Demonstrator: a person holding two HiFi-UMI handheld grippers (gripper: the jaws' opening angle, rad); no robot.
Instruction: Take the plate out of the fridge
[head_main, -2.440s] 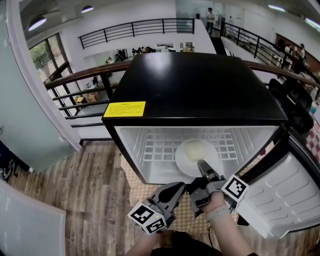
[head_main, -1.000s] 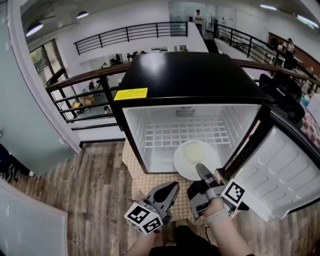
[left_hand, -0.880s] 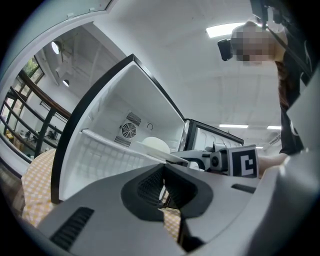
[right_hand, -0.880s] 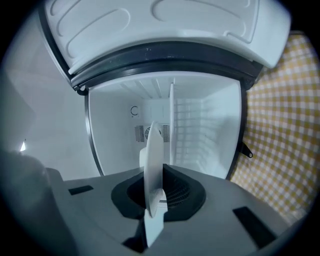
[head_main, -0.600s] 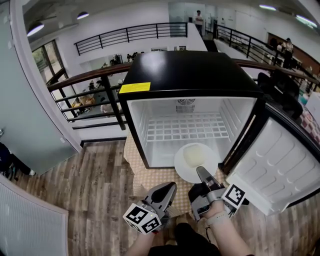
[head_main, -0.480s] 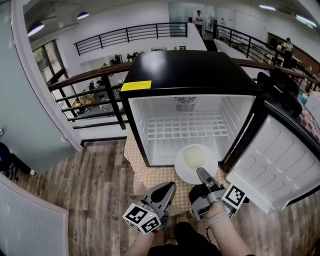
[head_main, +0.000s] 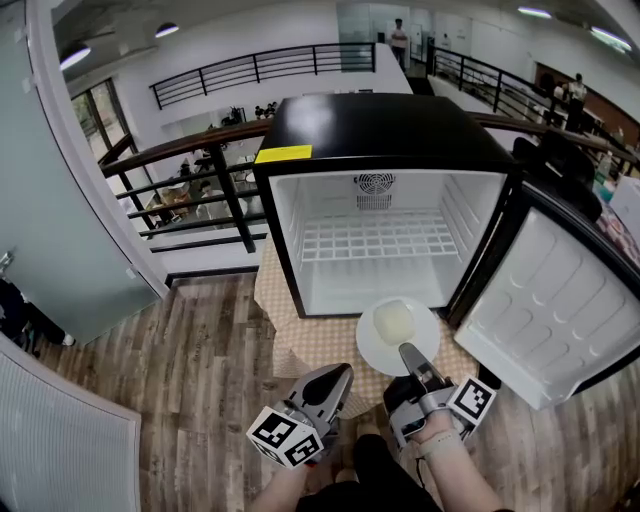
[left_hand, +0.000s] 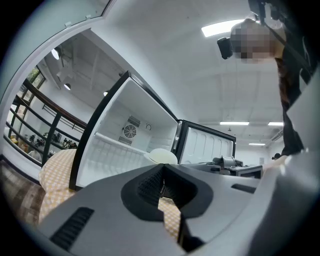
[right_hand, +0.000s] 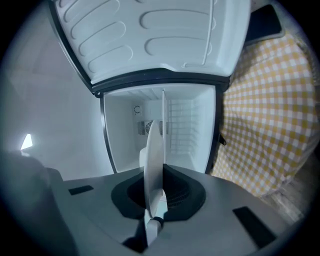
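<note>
We can read no words or numbers anywhere. A yellow label (head_main: 283, 154) sits at the front left corner of the fridge (head_main: 390, 120) top, but its print is too small for us to make out. The left cube (head_main: 283, 438) and the right cube (head_main: 472, 400), one on each gripper, carry black-and-white square markers. These are patterns only, without letters.

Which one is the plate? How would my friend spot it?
Find the black mini fridge with its door open. In front of it, above the yellow checked cloth, the right hand-held gripper pinches a round white plate, the only dish in sight.
</note>
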